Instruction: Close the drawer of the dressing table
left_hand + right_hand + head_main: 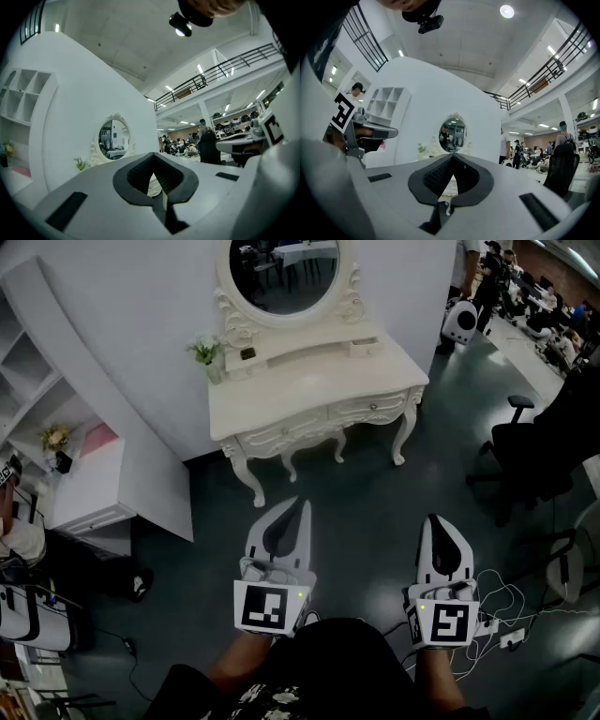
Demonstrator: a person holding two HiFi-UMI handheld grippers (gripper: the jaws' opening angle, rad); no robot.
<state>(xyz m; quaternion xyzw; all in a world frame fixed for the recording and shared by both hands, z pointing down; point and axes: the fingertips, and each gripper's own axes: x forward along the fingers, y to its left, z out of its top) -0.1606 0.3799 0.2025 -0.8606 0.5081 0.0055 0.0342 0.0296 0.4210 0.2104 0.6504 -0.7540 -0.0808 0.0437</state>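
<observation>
The white dressing table with its oval mirror stands against the wall at the top of the head view. Two front drawers sit under its top, and a small upper drawer on the right seems to stick out a little. Both grippers hover over the dark floor, well short of the table and pointing at it. My left gripper is shut and holds nothing; its tips meet in the left gripper view. The right gripper is also shut and empty.
A small plant in a vase stands on the table's left corner. A white shelf unit is at the left, a black office chair at the right. Cables and a power strip lie on the floor by my right hand.
</observation>
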